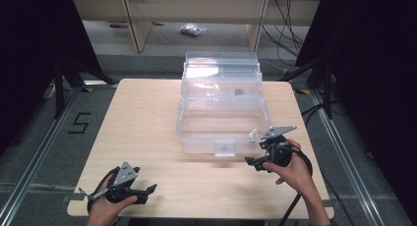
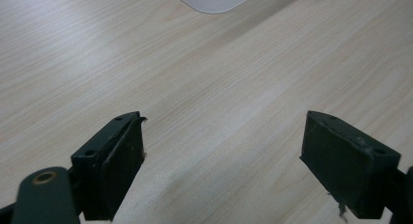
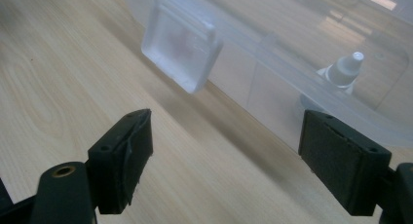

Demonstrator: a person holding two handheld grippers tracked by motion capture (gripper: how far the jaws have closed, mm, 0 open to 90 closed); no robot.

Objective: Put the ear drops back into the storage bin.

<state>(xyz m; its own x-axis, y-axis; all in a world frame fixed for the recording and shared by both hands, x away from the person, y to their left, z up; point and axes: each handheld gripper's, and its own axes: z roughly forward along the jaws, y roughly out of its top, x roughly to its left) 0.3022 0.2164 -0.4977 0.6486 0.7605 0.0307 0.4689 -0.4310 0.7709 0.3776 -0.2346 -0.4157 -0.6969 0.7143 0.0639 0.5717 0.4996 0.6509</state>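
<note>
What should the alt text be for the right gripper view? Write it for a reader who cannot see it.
The right gripper, open with nothing between its black fingers, points at the front wall of a clear plastic storage box on a pale wooden table. The box's latch tab hangs at upper left, and a small white-capped bottle shows through the wall at right.

One clear box [image 1: 221,113], one small bottle [image 3: 345,68], two grippers
</note>
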